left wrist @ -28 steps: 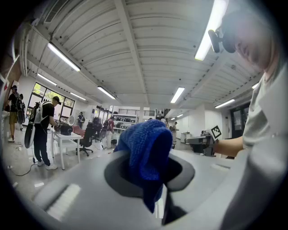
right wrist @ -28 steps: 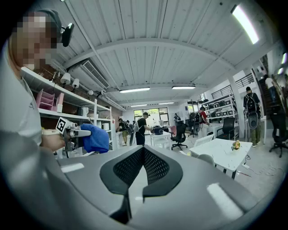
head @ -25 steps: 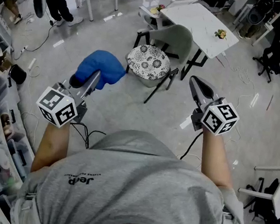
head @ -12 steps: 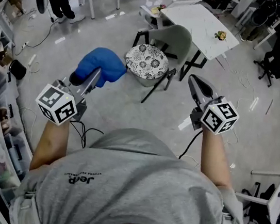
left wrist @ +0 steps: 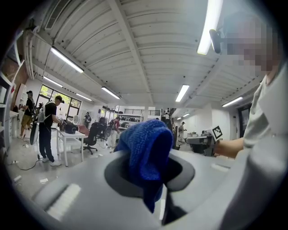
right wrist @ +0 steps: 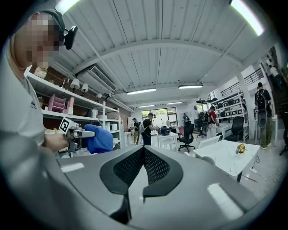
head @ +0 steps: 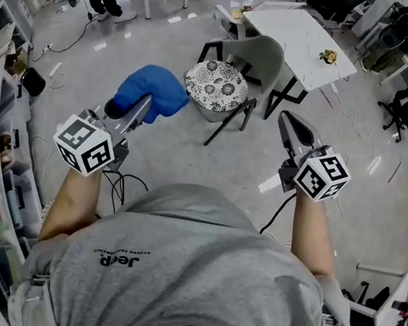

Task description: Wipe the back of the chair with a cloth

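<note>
**Cloth in hand, chair not yet reached.**

Your left gripper (head: pixel 133 112) is clamped on the bunched blue knitted cloth (head: pixel 152 91), which bulges past its tips. Your right gripper (head: pixel 289 124) has its jaws pressed together on nothing. You hold both up in front of your chest. Ahead on the floor, well apart from both, stands the pale grey plastic chair (head: pixel 262 56) with a round patterned cushion (head: pixel 216 84), just beside the white table (head: pixel 296 29). Over the last second your view only swung slightly; the grip is unchanged and the chair looks no nearer. Wiping hasn't begun, I judge. You first need to close on the backrest.
</note>
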Motion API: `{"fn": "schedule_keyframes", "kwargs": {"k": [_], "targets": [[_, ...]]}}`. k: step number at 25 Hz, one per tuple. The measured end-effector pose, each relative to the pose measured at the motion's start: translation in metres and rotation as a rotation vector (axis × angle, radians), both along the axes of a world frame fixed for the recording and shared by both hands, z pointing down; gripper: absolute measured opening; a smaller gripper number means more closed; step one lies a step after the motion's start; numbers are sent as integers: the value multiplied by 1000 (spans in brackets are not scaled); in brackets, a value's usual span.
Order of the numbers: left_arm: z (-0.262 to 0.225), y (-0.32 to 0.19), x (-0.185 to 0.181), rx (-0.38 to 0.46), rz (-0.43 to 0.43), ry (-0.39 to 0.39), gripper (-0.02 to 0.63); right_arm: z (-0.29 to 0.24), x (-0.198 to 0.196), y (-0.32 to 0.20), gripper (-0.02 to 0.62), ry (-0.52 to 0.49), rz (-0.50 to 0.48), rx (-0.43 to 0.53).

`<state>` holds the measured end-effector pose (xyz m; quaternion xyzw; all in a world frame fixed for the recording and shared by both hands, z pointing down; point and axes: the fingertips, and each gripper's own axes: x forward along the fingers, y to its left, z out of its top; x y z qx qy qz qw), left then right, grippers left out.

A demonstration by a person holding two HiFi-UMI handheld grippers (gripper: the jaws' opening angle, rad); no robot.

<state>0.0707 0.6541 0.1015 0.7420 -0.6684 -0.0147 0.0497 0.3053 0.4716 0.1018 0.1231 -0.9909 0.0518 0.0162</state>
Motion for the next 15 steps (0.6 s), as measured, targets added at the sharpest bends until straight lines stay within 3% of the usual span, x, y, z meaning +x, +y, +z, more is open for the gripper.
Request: {"fn": "schedule_keyframes", "kwargs": {"k": [8,15], "targets": [[8,-5,8,-40,-37,-3,126,9,-7,-15,3,-15,-62,-30],[12,-12,-38,-24,-32,15,126,15,-52,-24,3,-5,-51,-31]]}}
